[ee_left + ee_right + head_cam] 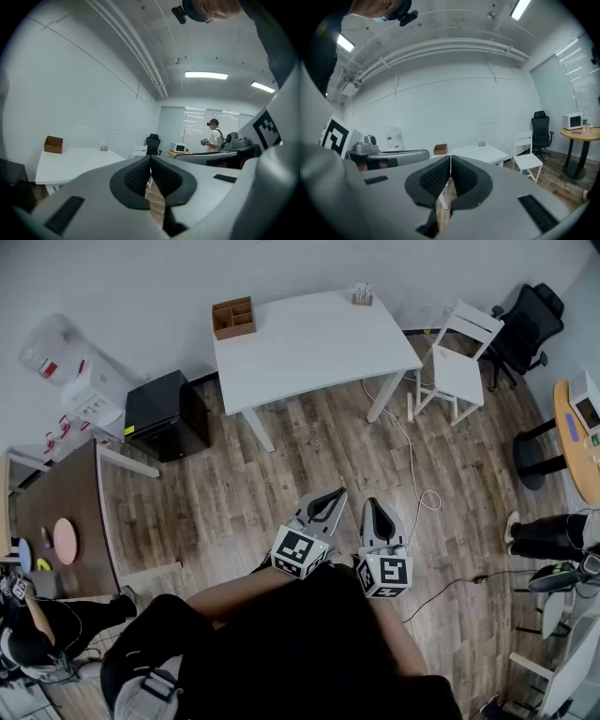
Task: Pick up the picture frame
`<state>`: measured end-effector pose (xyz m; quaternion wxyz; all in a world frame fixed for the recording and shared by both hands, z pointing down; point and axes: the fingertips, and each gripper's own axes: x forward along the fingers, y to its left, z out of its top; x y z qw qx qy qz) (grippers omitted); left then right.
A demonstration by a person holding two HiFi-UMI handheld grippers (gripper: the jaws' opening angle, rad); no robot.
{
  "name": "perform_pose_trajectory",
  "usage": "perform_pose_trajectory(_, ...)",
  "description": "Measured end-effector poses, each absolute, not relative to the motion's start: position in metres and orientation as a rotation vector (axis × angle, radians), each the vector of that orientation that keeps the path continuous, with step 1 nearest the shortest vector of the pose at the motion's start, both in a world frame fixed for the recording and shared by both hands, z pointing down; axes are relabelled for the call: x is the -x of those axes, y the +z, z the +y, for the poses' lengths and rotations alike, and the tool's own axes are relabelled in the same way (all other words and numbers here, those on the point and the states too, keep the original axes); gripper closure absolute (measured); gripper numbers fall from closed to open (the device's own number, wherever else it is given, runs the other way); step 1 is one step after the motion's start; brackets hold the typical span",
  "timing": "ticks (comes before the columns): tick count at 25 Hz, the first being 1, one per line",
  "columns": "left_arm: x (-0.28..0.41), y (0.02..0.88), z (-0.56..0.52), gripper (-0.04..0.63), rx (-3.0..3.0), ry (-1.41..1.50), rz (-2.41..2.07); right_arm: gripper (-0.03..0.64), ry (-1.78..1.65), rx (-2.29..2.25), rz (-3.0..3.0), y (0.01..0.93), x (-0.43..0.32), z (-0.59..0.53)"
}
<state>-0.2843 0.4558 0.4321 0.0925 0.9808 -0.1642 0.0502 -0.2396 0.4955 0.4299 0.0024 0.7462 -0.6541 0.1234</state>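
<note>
Closed tight and empty, the left gripper (339, 493) and right gripper (373, 504) hover over wood floor (281, 465). Ahead, a white table (309, 348) carries a wooden box (233, 318) and a small pale item (362, 293); whether that is the picture frame I cannot tell.

**Operator and rig: appearance only**

Wearer is in a black top (309, 652). The left gripper (339, 493) and right gripper (373, 506) have the same build: light grey moulded shells, tapered jaws, black ribbed pads (137, 177). Each carries a white cube with black square markers: left cube (298, 552), right cube (385, 575).
</note>
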Motion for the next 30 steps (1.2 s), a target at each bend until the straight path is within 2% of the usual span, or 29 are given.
perform_pose_trajectory(8,0.253,0.426,0.503,0.58,-2.965,0.083,-0.404,0.58,0.315,-2.175,-2.126,0.438,0.242,0.52)
perform_pose_trajectory(11,0.242,0.428,0.513,0.58,-3.003,0.091,-0.431,0.58,0.248,-2.25,-2.107,0.433,0.232,0.534)
perform_pose_trajectory(19,0.217,0.445,0.53,0.58,-3.029,0.167,-0.436,0.578,0.351,-2.413,-2.067,0.448,0.187,0.553)
perform_pose_trajectory(30,0.17,0.463,0.468,0.58,-2.943,0.107,-0.455,0.58,0.411,-2.358,-2.035,0.47,0.144,0.492)
